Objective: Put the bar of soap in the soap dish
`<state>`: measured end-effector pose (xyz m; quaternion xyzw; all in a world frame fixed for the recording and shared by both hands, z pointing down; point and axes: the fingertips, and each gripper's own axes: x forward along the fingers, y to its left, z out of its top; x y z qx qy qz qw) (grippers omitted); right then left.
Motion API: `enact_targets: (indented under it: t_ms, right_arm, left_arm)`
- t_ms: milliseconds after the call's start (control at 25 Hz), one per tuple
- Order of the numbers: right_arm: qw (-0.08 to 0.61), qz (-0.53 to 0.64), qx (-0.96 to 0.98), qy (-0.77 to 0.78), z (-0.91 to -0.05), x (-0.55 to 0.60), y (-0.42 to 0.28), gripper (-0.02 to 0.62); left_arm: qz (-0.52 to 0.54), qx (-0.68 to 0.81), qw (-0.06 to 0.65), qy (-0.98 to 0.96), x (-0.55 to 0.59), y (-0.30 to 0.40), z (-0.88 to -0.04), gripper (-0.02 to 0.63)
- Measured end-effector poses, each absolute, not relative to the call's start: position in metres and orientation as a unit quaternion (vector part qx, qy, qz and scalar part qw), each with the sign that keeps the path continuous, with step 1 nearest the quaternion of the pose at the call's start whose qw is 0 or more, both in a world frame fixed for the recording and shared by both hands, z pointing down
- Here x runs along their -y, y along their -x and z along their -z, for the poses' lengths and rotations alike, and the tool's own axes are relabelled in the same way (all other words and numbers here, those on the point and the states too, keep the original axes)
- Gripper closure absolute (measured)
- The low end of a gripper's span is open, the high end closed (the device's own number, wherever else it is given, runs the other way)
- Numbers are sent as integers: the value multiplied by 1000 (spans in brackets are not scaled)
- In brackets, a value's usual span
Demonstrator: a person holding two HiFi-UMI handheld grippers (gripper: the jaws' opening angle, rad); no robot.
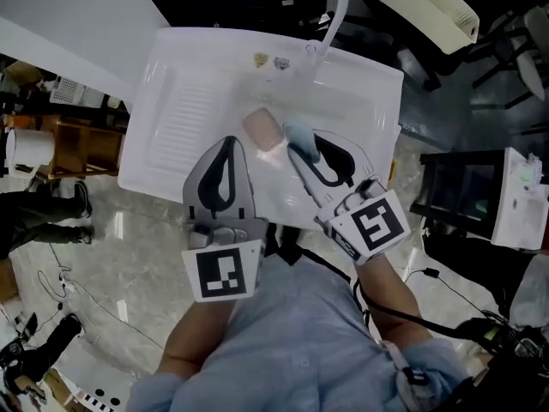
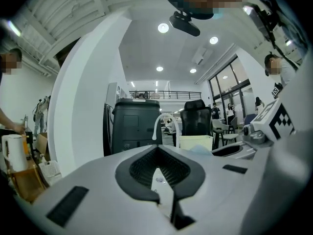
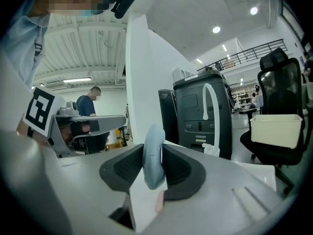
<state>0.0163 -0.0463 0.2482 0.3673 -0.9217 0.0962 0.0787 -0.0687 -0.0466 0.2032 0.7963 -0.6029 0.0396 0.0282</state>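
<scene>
A pale blue bar of soap (image 1: pixel 301 136) is clamped between the jaws of my right gripper (image 1: pixel 298 147), above the white sink (image 1: pixel 369 101). In the right gripper view the soap (image 3: pixel 153 138) stands on edge between the dark pads of that gripper (image 3: pixel 151 154). A pinkish soap dish (image 1: pixel 262 130) lies on the sink's surface just left of the soap. My left gripper (image 1: pixel 230 142) hovers close beside the dish on its left with its tips together and nothing in it; the left gripper view shows this gripper (image 2: pixel 157 149) with its pads meeting.
A white faucet (image 1: pixel 333 17) rises at the sink's back edge. The ribbed drainboard (image 1: pixel 184 114) takes up the sink's left side. A cream bin (image 1: pixel 429 5) sits at the upper right. Cables and dark furniture surround the sink on the marble floor.
</scene>
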Motion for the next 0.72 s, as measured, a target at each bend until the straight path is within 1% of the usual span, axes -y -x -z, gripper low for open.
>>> enact_targets:
  t_ms: [320, 560, 720]
  right_arm:
    - [111, -137, 911, -374, -297, 82, 1, 480]
    - [131, -155, 905, -373, -335, 103, 12, 480]
    - [151, -172, 900, -370, -360, 113, 14, 480]
  left_arm:
    - [-61, 590, 68, -802, 88, 87, -245, 600]
    - [-84, 583, 64, -806, 111, 97, -272, 600]
    - [-87, 580, 84, -806, 119, 99, -287, 600]
